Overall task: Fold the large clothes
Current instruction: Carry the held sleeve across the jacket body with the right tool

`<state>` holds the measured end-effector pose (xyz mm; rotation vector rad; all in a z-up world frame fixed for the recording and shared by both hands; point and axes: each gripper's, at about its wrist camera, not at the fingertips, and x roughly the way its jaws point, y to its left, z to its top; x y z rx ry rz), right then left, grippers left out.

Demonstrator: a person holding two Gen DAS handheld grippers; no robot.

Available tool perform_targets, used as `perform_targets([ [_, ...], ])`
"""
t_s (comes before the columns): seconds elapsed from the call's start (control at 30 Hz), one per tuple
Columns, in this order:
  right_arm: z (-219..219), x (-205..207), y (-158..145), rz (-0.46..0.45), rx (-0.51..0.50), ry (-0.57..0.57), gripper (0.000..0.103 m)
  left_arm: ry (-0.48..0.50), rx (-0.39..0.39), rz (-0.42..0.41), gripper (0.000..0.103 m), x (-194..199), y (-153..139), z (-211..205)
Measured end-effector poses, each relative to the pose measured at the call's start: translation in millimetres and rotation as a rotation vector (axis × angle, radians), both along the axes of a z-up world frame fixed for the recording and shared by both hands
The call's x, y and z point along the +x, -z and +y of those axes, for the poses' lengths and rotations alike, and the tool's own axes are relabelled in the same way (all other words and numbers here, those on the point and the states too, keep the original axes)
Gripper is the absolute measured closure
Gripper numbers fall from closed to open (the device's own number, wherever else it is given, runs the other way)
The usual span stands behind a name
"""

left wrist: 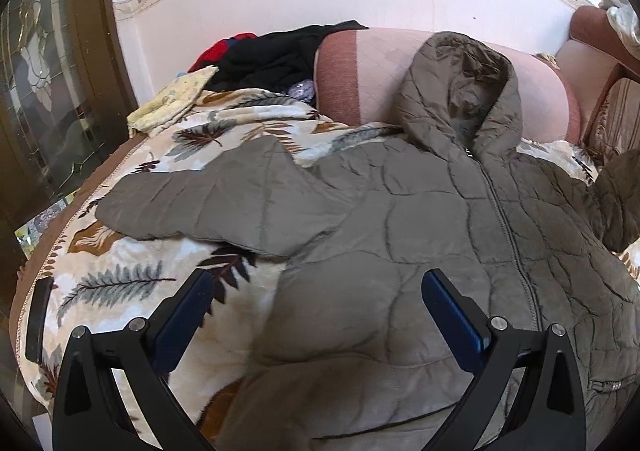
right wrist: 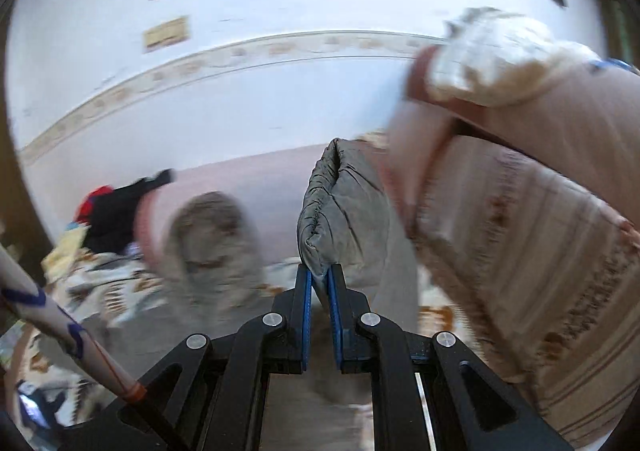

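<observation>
An olive quilted hooded jacket (left wrist: 420,219) lies front up on a leaf-print blanket (left wrist: 132,283), zip closed, hood (left wrist: 464,87) resting against the sofa back. Its left sleeve (left wrist: 208,203) stretches out flat to the left. My left gripper (left wrist: 318,283) hovers open above the jacket's lower left part, nothing between its blue pads. In the blurred right wrist view my right gripper (right wrist: 320,275) is shut on the cuff end of the jacket's other sleeve (right wrist: 344,199), lifted off the blanket. The hood (right wrist: 212,243) shows blurred to the left.
A pink sofa back (left wrist: 400,71) runs behind the jacket, with a pile of black and red clothes (left wrist: 272,55) and a yellow cloth (left wrist: 176,99) at its left end. A striped armrest cushion (right wrist: 540,251) stands at the right. A dark phone (left wrist: 38,319) lies near the blanket's left edge.
</observation>
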<state>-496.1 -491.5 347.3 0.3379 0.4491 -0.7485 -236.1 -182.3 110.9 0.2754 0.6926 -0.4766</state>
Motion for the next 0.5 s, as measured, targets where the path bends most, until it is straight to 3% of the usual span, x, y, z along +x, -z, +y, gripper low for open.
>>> perform_targets([
  [0.13,33.3,49.8,6.0,0.009,0.019,-0.123,0.094,-0.022,-0.009,0.005,0.0,7.0,-1.3,9.6],
  [0.3,69.4,104.0,39.2,0.039,0.071,-0.248,0.094,-0.045,-0.018,0.016,0.0,15.9,-0.7,19.0],
  [0.5,99.2,164.6,113.0,0.105,0.183,-0.363,0.094,-0.07,-0.013,0.049,0.0,29.5,6.9,20.4],
])
